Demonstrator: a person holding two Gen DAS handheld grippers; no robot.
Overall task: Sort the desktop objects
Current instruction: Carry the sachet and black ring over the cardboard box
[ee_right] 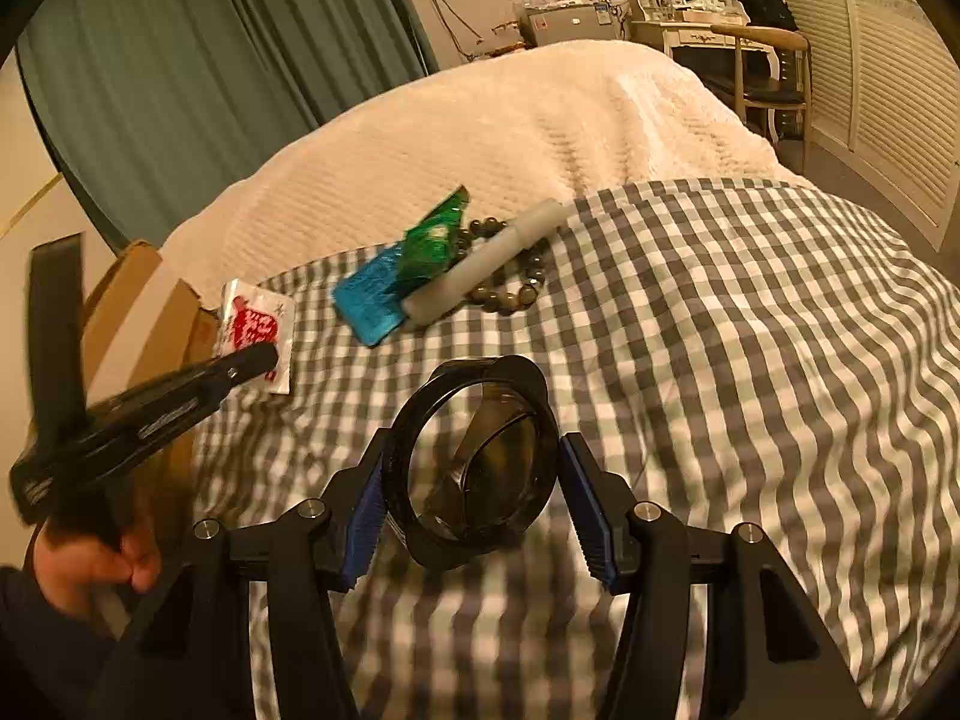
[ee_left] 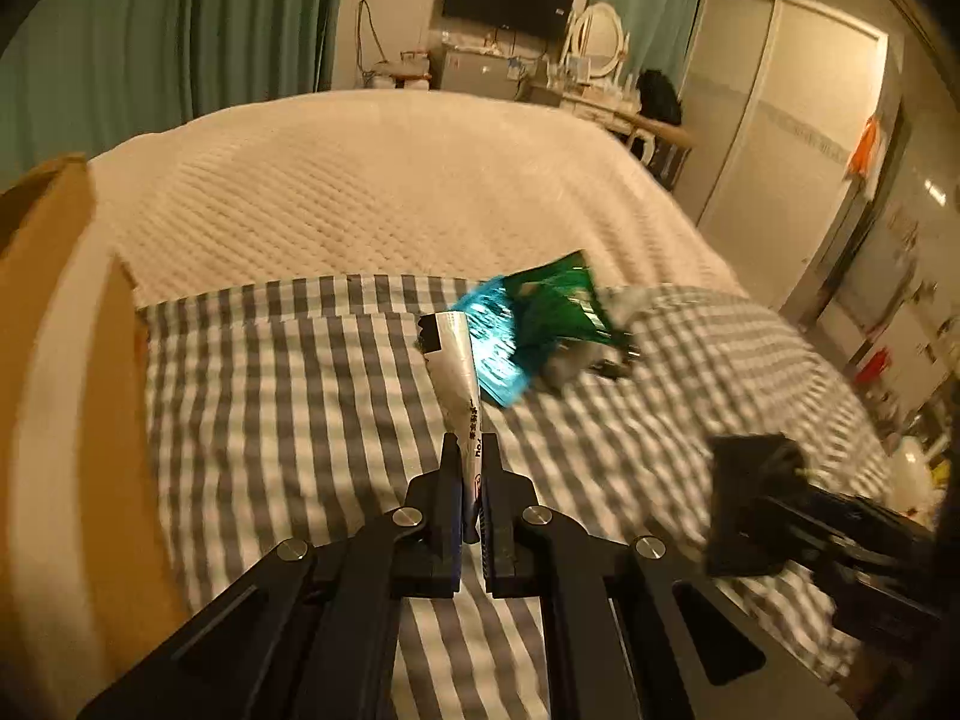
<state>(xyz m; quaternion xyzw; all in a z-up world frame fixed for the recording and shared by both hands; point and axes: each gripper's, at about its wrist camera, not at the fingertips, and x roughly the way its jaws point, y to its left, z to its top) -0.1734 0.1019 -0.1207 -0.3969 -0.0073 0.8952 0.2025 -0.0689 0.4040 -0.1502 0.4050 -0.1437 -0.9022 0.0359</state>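
My left gripper [ee_left: 469,450] is shut on a white sachet with red print [ee_left: 455,366], held edge-on above the checked cloth [ee_left: 270,420]; the sachet also shows in the right wrist view [ee_right: 255,330] in the left gripper's tip [ee_right: 264,357]. A blue packet [ee_left: 495,354] [ee_right: 369,300], a green packet [ee_left: 555,303] [ee_right: 432,240], a white tube [ee_right: 492,258] and a bead bracelet [ee_right: 510,294] lie together further back. My right gripper [ee_right: 471,450] stands around a dark round lens-like ring [ee_right: 474,462]; the left pad [ee_right: 372,492] touches it, the right pad is apart.
A cardboard box [ee_left: 66,360] [ee_right: 150,312] stands at the left edge of the cloth. A cream quilted blanket [ee_left: 372,180] covers the bed behind. The right gripper's body [ee_left: 774,510] is at right in the left wrist view. Curtains, a dresser and a chair stand beyond.
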